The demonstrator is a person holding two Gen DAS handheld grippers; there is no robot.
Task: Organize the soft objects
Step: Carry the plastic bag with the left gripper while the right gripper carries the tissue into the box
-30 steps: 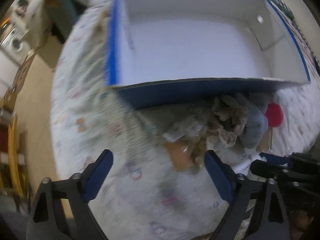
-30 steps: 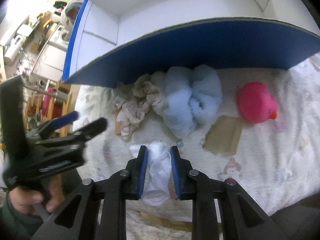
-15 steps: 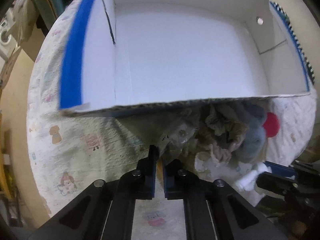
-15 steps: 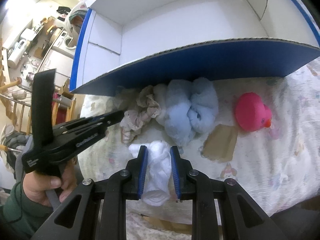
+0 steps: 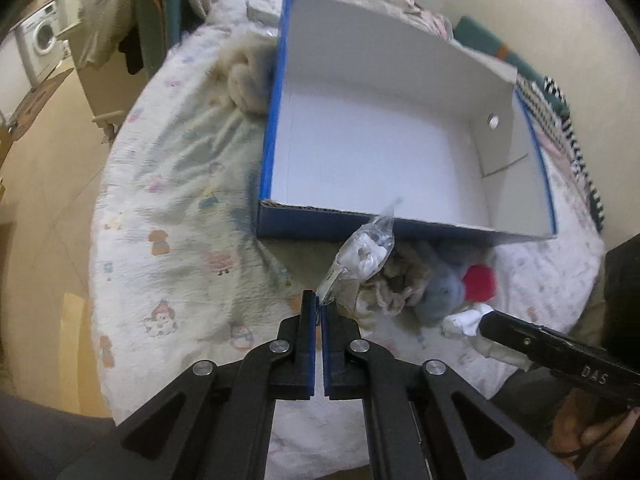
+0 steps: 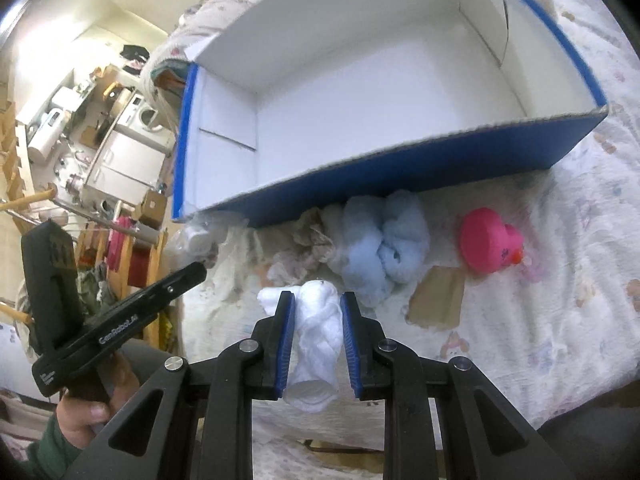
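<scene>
Left gripper (image 5: 321, 305): jaws pinched together on the corner of a clear plastic bag (image 5: 362, 254) with white stuff inside. Bag sticks up and forward from the tips, off the bed (image 5: 168, 248), its top overlapping the near blue wall of the box (image 5: 360, 160). Box is straight ahead of both grippers, white inside, nothing visible in it.

Right gripper (image 6: 318, 312): clamped on a white rolled sock (image 6: 316, 340), roll held lengthwise between the pads, tail hanging toward the camera.

Ahead of the right gripper, against the box's near wall: light blue fluffy cloth (image 6: 384, 248), beige crumpled fabric (image 6: 308, 240) to its left. Pink rubber duck (image 6: 490, 245) ahead-right, a brown cardboard scrap (image 6: 438, 298) just right of the tips. All on the patterned bedspread.
</scene>
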